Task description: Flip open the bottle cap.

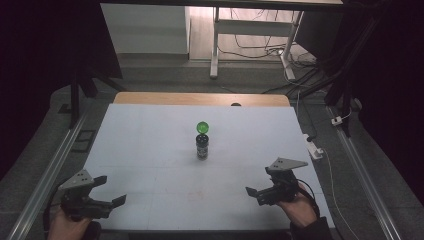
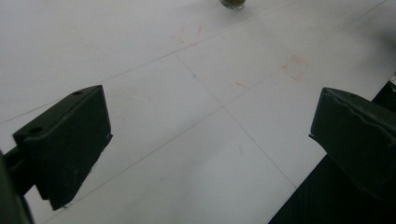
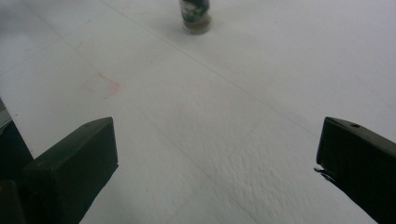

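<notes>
A small dark bottle (image 1: 202, 146) stands upright at the middle of the white table (image 1: 150, 145), with a green ball (image 1: 202, 126) resting on its top. Its base shows at the top of the left gripper view (image 2: 232, 3) and its lower part at the top of the right gripper view (image 3: 194, 16). My left gripper (image 1: 111, 190) is at the near left corner, open, with nothing between its fingers. My right gripper (image 1: 260, 186) is at the near right, open and empty too. Both are well short of the bottle.
Faint red marks (image 2: 292, 67) and thin grid lines cross the white surface. A wooden strip (image 1: 200, 98) edges the far side. A power strip (image 1: 313, 147) and cables lie on the floor to the right; desk legs (image 1: 215, 45) stand beyond.
</notes>
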`<state>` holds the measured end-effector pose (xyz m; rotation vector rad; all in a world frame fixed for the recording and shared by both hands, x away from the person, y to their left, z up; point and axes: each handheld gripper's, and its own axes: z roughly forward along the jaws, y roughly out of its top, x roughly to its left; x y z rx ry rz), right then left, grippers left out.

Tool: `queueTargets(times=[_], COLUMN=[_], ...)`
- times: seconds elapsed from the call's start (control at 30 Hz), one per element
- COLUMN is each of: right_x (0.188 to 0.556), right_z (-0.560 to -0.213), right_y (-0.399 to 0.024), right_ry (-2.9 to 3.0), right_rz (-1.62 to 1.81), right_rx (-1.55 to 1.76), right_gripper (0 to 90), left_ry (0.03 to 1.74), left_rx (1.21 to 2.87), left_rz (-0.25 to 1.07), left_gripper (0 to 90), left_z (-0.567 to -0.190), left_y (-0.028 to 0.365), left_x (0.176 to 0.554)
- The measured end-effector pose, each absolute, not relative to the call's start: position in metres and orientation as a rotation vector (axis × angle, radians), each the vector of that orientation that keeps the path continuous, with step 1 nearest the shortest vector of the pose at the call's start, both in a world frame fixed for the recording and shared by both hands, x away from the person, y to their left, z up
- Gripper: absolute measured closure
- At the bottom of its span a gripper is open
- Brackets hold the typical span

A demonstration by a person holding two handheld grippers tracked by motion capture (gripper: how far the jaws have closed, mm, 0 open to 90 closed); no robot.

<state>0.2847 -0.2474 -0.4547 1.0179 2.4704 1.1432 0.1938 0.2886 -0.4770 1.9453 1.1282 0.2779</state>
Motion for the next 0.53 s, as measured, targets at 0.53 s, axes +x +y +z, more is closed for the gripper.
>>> queueTargets(times=[0.53], right_x=[0.263], right_z=[-0.459], right_y=[-0.284], right_ry=[2.388], right_rz=[1.062], right_rx=[1.169], right_gripper=[0.0], left_ry=[1.158], left_rx=[1.961], left_rz=[0.254], left_gripper=[0.0], left_z=[-0.478], left_y=[0.293], left_x=[0.190])
